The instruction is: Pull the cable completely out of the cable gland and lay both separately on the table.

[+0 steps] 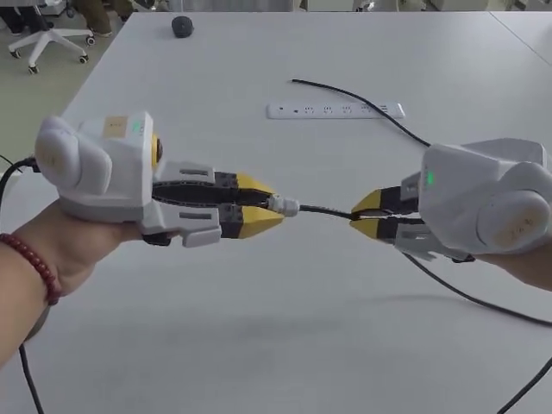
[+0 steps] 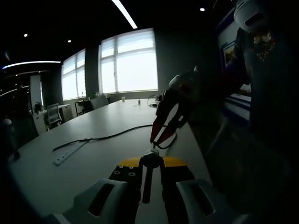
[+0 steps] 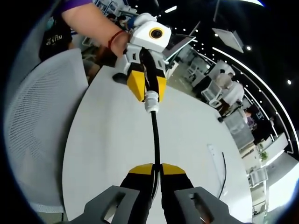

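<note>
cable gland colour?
White or light grey cable gland, on a black cable; clearest in the right gripper view.

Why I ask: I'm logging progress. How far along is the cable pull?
Done: both parts are gripped, the left gripper shut on the cable gland, the right gripper on the cable. In hand: the pull. The cable runs straight between them, its end inside the gland, both held above the table. Left: draw the cable fully out, then lay each piece separately on the table.
</note>
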{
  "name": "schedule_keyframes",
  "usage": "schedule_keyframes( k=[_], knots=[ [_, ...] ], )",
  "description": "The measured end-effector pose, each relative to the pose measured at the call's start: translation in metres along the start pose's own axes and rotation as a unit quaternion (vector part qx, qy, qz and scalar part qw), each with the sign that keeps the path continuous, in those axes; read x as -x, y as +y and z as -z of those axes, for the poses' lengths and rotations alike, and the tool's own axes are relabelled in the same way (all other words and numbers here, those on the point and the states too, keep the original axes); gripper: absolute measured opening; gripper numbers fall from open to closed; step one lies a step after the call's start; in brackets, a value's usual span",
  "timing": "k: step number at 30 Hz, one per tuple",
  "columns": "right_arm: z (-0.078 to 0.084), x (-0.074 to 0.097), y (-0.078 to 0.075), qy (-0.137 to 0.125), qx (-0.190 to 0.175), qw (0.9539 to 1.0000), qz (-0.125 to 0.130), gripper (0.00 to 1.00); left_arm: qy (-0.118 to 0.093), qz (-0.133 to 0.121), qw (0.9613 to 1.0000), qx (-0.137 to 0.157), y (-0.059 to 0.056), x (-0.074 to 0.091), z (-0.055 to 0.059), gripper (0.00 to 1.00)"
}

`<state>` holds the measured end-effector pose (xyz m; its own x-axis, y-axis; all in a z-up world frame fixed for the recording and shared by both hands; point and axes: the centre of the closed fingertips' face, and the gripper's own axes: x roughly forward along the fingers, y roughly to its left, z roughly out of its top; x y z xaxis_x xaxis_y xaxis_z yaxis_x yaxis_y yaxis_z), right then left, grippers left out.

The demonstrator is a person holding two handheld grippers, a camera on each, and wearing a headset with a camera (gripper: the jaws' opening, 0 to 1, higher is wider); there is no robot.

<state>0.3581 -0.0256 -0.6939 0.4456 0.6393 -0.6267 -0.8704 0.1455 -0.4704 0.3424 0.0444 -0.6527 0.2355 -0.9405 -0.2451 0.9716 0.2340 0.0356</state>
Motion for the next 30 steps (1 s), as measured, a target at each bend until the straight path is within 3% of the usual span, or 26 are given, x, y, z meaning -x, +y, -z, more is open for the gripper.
schedule_keyframes(
  k=[15, 30],
  knots=[
    [0.036, 0.004, -0.009, 0.040, -0.023, 0.9989, 0.005, 0.00, 0.003, -0.008, 1.0000, 0.004, 0.005, 0.003, 0.005, 0.16],
    [0.062, 0.008, -0.015, 0.069, -0.043, 0.9966, 0.016, 0.00, 0.006, -0.010, 0.9999, 0.006, 0.005, 0.002, 0.008, 0.16]
  ],
)
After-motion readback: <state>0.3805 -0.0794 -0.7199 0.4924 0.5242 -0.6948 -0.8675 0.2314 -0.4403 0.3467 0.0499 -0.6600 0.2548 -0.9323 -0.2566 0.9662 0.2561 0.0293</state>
